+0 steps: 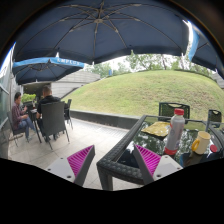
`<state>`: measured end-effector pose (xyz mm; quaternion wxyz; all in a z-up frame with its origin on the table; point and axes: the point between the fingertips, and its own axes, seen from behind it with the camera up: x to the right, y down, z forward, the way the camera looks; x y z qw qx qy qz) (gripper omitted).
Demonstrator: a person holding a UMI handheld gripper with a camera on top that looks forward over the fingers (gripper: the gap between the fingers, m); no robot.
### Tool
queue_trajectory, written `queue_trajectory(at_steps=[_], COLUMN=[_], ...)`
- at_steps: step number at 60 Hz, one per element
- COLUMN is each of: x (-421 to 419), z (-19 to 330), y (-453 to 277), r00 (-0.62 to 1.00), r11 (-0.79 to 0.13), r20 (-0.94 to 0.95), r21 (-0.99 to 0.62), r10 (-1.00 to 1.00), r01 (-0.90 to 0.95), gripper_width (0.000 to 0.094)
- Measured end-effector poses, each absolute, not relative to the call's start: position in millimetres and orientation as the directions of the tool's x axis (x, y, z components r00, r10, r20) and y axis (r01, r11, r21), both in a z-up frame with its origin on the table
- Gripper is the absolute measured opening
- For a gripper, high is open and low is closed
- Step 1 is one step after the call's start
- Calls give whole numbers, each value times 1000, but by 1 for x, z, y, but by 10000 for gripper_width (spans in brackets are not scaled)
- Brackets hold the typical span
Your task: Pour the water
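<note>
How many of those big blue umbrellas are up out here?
2: one large umbrella spreads overhead, above the table by the open gripper; a second umbrella shades the seated people beyond. More may be hidden.

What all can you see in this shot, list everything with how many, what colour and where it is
Bottle: one, clear with a red cap, standing upright on the table, beyond the right finger.
Table: one, dark with a woven edge, just ahead of the fingers.
Other items on the table: a yellowish thing left of the bottle and another to its right; what they are cannot be told.
Umbrellas: one large dark blue overhead, a second blue one further off to the left.
Chairs: at least two, dark, at a far table to the left.
Person: one, seated at that far table.
Grass slope: green, behind the patio.
Gripper: one, fingers open with magenta pads, nothing between them.
</note>
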<state>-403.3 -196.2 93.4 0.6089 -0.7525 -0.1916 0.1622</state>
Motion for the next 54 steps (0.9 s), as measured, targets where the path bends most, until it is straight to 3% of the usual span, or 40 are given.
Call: queue_trajectory(at_steps=[7,27,54], x=[-402,-357,-227], z=[105,122,112], y=[-189,-159,-8], r00=[877,907,987], r11=[-130,-82,-90], r20=[22,41,28], r21=[-987,-993,-995], r10=[480,419,159], r01=[96,82,43], gripper_width=[833,827,818])
